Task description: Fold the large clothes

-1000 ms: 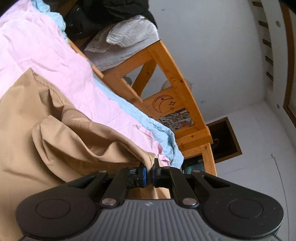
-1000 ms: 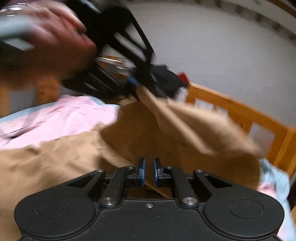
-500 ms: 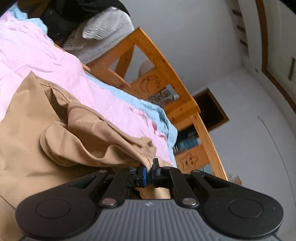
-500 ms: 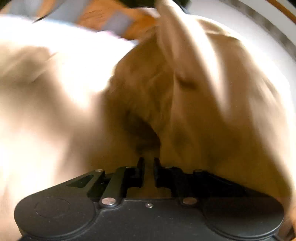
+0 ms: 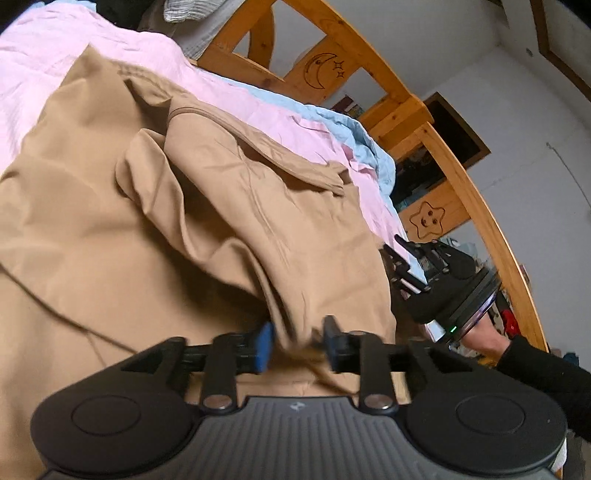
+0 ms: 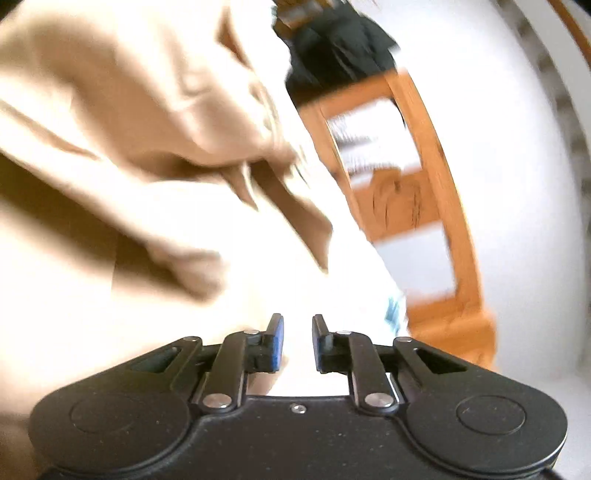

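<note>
A large tan garment (image 5: pixel 155 206) lies spread and partly folded over on a pink sheet (image 5: pixel 55 48). My left gripper (image 5: pixel 297 343) is open, its jaws apart with a fold of tan cloth lying loose between them. My right gripper (image 6: pixel 295 339) is open and holds nothing; the tan garment (image 6: pixel 122 110) lies ahead of it, blurred and overexposed. The right gripper also shows in the left wrist view (image 5: pixel 424 269) at the garment's right edge, held by a hand in a black sleeve.
A wooden bed rail (image 5: pixel 399 96) with moon and star carvings runs along the far side, also in the right wrist view (image 6: pixel 424 173). A light blue sheet edge (image 5: pixel 354 129) lies under the pink one. Dark and grey clothes (image 5: pixel 184 7) are piled at the bed's end.
Both grippers were shut on the tan cloth and have opened. The carried fold now lies over the garment on the bed. The right gripper has pulled back to the bed's edge.
</note>
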`<state>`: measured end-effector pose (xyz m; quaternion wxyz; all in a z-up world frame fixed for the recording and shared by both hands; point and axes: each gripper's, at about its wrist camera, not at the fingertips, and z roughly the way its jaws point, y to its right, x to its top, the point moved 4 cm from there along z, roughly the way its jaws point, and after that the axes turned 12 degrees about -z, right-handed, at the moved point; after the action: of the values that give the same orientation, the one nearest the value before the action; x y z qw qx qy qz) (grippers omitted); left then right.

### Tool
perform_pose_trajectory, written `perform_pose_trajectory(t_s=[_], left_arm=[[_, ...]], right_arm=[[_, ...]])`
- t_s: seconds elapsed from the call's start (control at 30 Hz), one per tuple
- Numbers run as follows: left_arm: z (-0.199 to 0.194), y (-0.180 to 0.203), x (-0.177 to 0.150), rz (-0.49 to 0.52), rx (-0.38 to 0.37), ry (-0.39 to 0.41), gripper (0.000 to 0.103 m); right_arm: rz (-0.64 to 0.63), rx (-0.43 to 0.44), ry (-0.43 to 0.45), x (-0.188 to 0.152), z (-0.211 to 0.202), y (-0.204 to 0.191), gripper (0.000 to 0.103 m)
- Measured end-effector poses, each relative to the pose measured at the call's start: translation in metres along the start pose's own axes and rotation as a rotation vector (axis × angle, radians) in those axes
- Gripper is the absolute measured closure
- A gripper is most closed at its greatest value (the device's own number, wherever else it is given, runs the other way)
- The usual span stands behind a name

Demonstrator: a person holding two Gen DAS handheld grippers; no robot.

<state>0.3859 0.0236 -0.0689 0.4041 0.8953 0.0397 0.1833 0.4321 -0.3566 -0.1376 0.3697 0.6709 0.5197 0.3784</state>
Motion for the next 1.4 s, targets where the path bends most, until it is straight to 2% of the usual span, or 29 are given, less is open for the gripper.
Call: perform_pose_trajectory(t_s=[0.03, 0.1, 0.17, 0.23, 0.3, 0.37, 0.5, 0.57, 0.63, 0.83, 1.03, 1.13, 1.23, 1.33, 1.4], left_arm=[[-0.005, -0.002, 0.0, -0.003, 0.002, 0.005, 0.054], [-0.017, -0.008, 0.001, -0.026, 0.009, 0.032, 0.053], [-0.028, -0.014, 0.008, -0.046, 0.032, 0.097, 0.053], [-0.037, -0.023, 0.021, -0.089, 0.086, 0.185, 0.053], [-0.042, -0.034, 0.037, -0.167, 0.151, 0.263, 0.053], [-0.039, -0.049, 0.057, -0.26, 0.191, 0.309, 0.053], [-0.018, -0.067, 0.084, -0.363, 0.195, 0.271, 0.053], [-0.009, -0.069, 0.091, -0.377, 0.186, 0.238, 0.051], [0.002, -0.066, 0.093, -0.373, 0.192, 0.231, 0.046], [0.011, -0.071, 0.104, -0.399, 0.233, 0.257, 0.046], [0.008, -0.085, 0.099, -0.454, 0.246, 0.28, 0.046], [0.01, -0.091, 0.101, -0.504, 0.213, 0.293, 0.046], [0.016, -0.082, 0.108, -0.475, 0.184, 0.293, 0.046], [0.027, -0.072, 0.112, -0.428, 0.232, 0.276, 0.046], [0.03, -0.072, 0.112, -0.447, 0.259, 0.272, 0.049]], right_arm=[[0.062, 0.017, -0.017, -0.006, -0.003, 0.006, 0.085], [0.242, 0.076, -0.036, -0.016, -0.01, 0.023, 0.084], [0.497, 0.161, -0.039, -0.026, -0.018, 0.046, 0.08], [0.721, 0.254, -0.015, -0.031, -0.026, 0.061, 0.067], [0.966, 0.392, 0.014, -0.026, -0.022, 0.074, 0.056], [1.152, 0.499, 0.036, -0.022, -0.021, 0.08, 0.053], [1.425, 0.665, 0.001, -0.011, -0.008, 0.077, 0.05], [1.52, 0.703, -0.031, -0.018, -0.008, 0.068, 0.05], [1.564, 0.717, -0.07, -0.021, 0.001, 0.063, 0.049], [1.685, 0.711, -0.123, -0.027, 0.024, 0.047, 0.049], [1.66, 0.696, -0.105, -0.025, 0.029, 0.047, 0.051], [1.664, 0.696, -0.103, -0.028, 0.03, 0.045, 0.052], [1.652, 0.69, -0.098, -0.026, 0.03, 0.043, 0.052], [1.635, 0.689, -0.094, -0.023, 0.028, 0.043, 0.052], [1.631, 0.687, -0.095, -0.022, 0.028, 0.044, 0.052]])
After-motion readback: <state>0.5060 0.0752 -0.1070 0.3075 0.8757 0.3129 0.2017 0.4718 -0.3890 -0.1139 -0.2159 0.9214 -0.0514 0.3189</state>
